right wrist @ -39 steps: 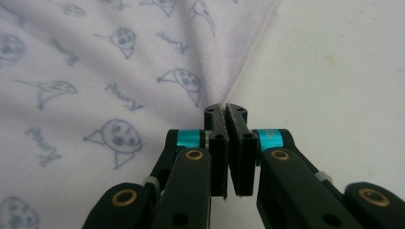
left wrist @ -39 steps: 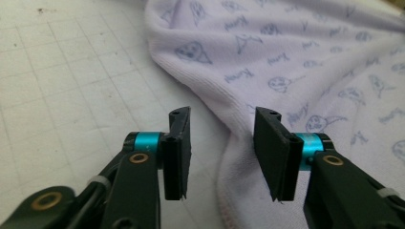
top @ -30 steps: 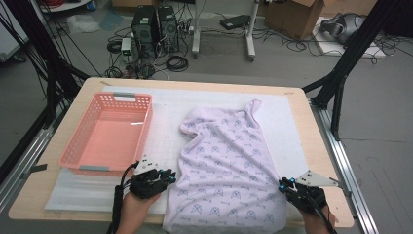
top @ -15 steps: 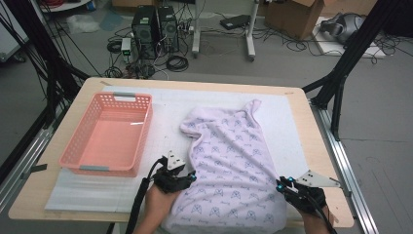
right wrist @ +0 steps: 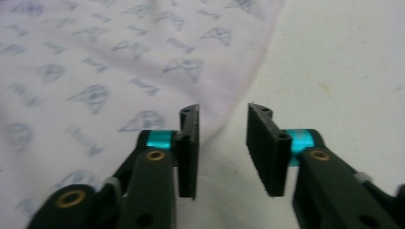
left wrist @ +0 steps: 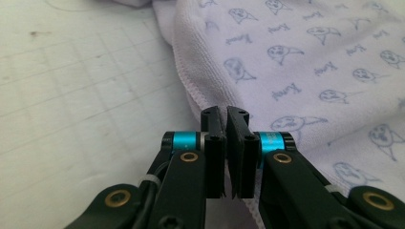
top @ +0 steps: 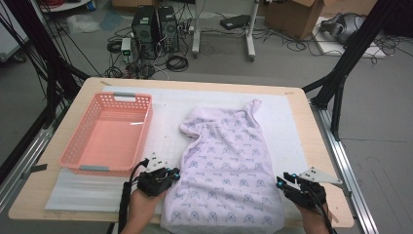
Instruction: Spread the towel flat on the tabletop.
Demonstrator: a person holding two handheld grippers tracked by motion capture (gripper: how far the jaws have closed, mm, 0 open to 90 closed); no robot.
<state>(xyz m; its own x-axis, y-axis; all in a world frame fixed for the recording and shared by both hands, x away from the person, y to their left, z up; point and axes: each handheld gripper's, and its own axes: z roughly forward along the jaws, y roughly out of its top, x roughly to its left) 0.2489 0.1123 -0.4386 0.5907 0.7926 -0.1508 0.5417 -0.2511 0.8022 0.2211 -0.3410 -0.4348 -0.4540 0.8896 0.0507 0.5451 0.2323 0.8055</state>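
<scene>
Our left gripper (left wrist: 224,119) pinches the left hem of the lilac garment (top: 229,165) lying flat on the mat; our right gripper (right wrist: 222,114) straddles the opposite hem, jaws spread. Lifting now drags it lopsided.

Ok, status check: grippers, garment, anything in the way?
Left gripper shut on the garment hem. Right gripper open, straddling the opposite edge. Basket off to the left, nothing blocking.

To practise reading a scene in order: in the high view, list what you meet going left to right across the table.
Pink basket → left gripper → lilac printed garment → right gripper.
</scene>
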